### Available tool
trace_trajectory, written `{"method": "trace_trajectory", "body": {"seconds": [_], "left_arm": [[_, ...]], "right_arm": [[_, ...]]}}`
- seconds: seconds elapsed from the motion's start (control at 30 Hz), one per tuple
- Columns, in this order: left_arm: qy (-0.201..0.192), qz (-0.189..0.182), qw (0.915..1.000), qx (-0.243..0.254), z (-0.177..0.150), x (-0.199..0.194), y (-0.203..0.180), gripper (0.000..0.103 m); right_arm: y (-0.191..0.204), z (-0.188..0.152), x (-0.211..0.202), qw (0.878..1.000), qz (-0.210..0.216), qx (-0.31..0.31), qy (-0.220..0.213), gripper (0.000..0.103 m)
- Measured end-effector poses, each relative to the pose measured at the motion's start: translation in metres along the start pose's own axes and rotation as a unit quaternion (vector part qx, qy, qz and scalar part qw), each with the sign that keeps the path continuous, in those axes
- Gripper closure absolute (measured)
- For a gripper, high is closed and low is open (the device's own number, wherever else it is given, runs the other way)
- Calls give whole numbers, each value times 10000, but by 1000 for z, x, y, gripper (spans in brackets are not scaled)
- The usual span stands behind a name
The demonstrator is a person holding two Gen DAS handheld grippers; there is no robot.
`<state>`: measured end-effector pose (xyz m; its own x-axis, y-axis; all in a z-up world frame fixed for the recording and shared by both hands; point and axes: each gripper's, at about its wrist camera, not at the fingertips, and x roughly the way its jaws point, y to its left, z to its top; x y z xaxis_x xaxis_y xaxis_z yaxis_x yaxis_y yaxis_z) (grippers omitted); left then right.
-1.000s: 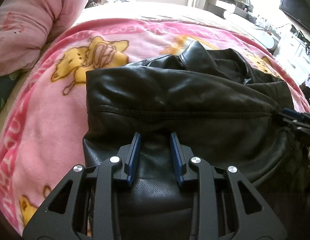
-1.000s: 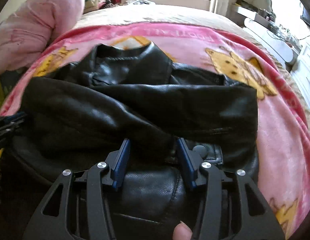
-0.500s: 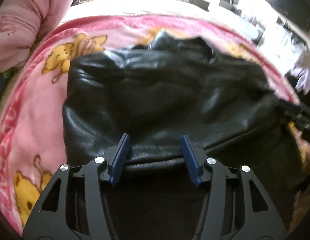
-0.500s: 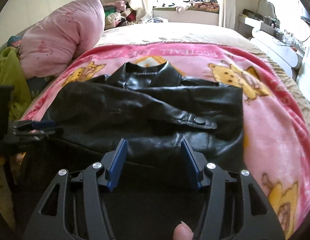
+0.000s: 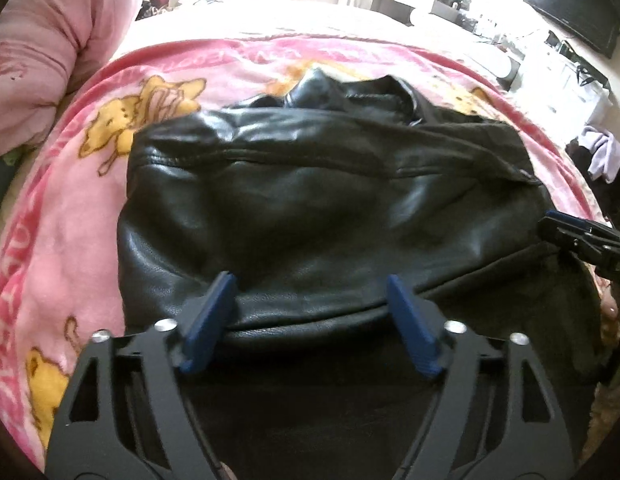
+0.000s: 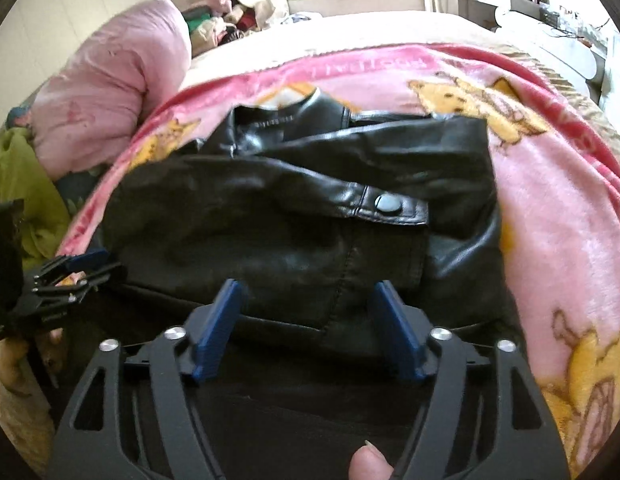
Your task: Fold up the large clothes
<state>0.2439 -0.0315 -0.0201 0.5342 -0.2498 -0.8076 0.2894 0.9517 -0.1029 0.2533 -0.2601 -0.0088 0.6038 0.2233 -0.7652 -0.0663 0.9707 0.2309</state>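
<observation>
A black leather jacket [image 5: 310, 200] lies folded on a pink cartoon blanket [image 5: 62, 240], collar at the far side. It also shows in the right wrist view [image 6: 290, 220], with a snap-button cuff [image 6: 383, 202] across the top. My left gripper [image 5: 310, 284] is open and empty, its blue fingertips [image 5: 214, 308] just over the jacket's near folded edge. My right gripper [image 6: 306, 290] is open and empty at the near edge too. Each gripper shows at the side of the other's view: the right one [image 5: 581, 240], the left one [image 6: 70, 276].
A pink duvet roll [image 6: 110, 88] lies at the far left of the bed. A green cloth [image 6: 22, 192] is at the left edge. White furniture and a dark screen [image 5: 573, 4] stand to the right. Piled clothes sit by the window.
Both grippers have opened wider and pulled back toward the jacket's near edge. The jacket's lower part now lies folded up over the body, with the grippers no longer pressing on it.
</observation>
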Motion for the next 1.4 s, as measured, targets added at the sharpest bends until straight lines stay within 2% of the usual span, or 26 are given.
{"method": "trace_trajectory", "body": {"seconds": [0.07, 0.13, 0.17, 0.23, 0.47, 1.07, 1.4], "left_arm": [[-74, 72, 9999, -4, 3, -7, -1, 20], [-150, 40, 9999, -51, 6, -14, 1, 10], [-192, 30, 9998, -79, 8, -18, 2, 9], [-216, 43, 9997, -113, 10, -23, 4, 9], [-282, -54, 9990, -347, 15, -37, 10, 9], [-720, 25, 9973, -120, 18, -85, -8, 9], [-818, -40, 9965, -169, 3, -102, -12, 9]], "right_arm": [[-3, 1, -4, 10000, 34, 76, -43, 22], [-8, 2, -11, 9997, 87, 204, -142, 12], [-10, 3, -14, 9994, 137, 252, -185, 12], [-13, 5, -20, 9991, 157, 308, -261, 8], [-11, 10, -36, 9984, 151, 251, -485, 7], [20, 15, -85, 9945, 431, -127, -941, 6], [28, 16, -113, 9919, 556, -211, -1119, 6]]}}
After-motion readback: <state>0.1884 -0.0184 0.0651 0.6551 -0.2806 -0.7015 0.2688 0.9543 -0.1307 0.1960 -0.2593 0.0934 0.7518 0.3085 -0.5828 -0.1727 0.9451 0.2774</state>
